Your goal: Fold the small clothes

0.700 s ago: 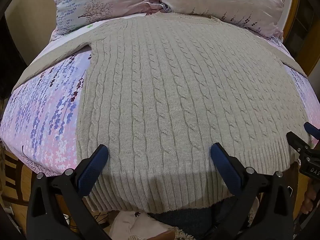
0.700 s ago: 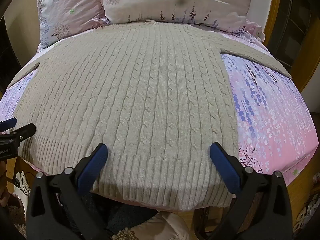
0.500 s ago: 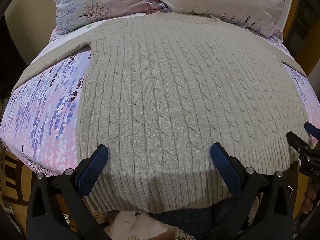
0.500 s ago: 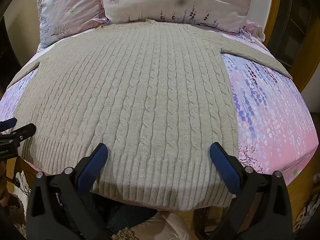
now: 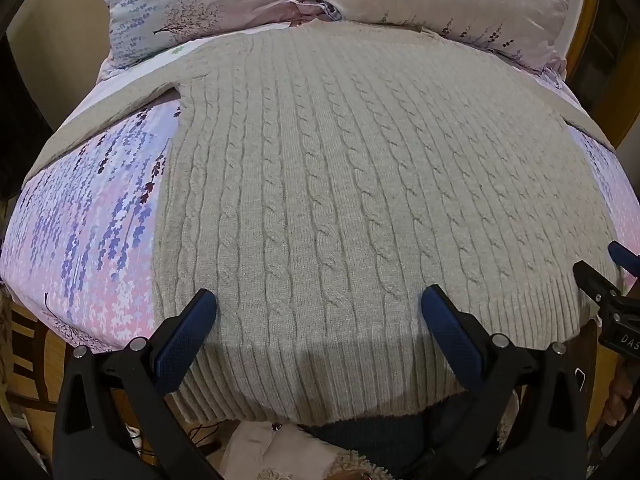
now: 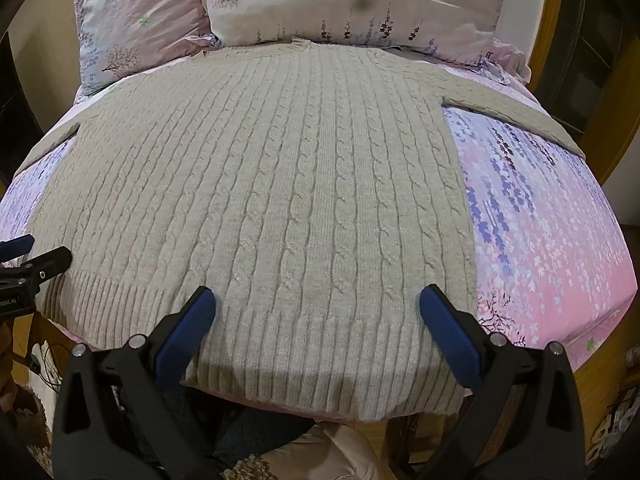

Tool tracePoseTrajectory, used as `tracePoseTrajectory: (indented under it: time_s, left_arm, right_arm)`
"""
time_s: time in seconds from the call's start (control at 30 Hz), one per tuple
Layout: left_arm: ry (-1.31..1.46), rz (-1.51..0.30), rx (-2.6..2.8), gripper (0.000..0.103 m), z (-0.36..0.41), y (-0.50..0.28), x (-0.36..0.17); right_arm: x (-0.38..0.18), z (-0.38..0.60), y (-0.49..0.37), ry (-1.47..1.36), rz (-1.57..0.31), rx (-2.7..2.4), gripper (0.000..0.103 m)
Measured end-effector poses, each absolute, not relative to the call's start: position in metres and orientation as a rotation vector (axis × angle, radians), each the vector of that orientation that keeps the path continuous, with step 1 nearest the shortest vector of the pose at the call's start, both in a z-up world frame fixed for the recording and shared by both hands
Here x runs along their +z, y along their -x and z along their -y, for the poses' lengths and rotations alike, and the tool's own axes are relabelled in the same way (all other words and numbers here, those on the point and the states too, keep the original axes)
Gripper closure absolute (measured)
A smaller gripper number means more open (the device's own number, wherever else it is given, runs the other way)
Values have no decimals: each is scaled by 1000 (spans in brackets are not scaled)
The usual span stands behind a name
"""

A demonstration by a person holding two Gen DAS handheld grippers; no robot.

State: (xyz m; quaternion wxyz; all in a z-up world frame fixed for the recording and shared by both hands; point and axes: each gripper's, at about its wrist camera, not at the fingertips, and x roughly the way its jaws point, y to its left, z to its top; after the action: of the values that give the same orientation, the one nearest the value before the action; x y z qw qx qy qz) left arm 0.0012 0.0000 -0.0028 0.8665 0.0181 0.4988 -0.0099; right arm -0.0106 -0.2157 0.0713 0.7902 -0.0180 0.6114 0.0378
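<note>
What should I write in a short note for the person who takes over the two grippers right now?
Left gripper: open, holds nothing, above the hem of the sweater.
Right gripper: open, holds nothing, also above the hem.
Sweater: lies flat on the bed, neck toward the pillows, both sleeves spread out to the sides.
Done: sweater laid out smooth.
Left: all folds, sleeves and body.

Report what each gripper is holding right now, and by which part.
Nothing is held. The left gripper and the right gripper both hang open above the hem of the sweater, which lies flat.
</note>
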Motion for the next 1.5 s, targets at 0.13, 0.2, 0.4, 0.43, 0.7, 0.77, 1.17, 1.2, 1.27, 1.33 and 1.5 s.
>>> tracePoseTrajectory:
  time_s: [0.13,0.2,0.4,0.43,0.7,0.77,1.17,1.2,1.27,1.33,1.5]
  left_arm:
    - [-39,-1048,-23,1,-1,-1,-4]
    - [-40,-1048,-23,1,0,-2,-4]
    - [-41,-1048,-24,1,-1,-1,-4]
    - [-41,-1049,-24,1,-1,-1,-4]
    - [-41,-1051,-24,1,0,-2,-3]
    - [-41,-1051,-24,1,-1,-2,-3]
    - [-41,-1052,-24,1,-1,-3,-3]
    - [-41,-1051,-24,1,-1,-3,-2]
    - [-40,-1052,-24,1,-1,-3,-2]
    - [-42,-1051,-26,1,-1,-2,-2]
    - [-46,-1056,-37,1,0,-2,-1]
  right_arm:
    - [71,216,10,39,-1316,81,2]
    - [71,216,10,39,-1316,81,2]
    - [71,216,10,38,-1316,81,2]
    - [71,216,10,38,-1316,81,2]
    - [71,216,11,38,-1315,81,2]
    - [71,216,11,38,-1315,81,2]
    - [71,216,10,38,-1315,82,2]
    - [71,216,10,37,-1314,82,2]
    - [70,215,12,39,-1313,84,2]
    - [69,215,13,39,-1314,87,2]
    - [69,216,9,43,-1319,95,2]
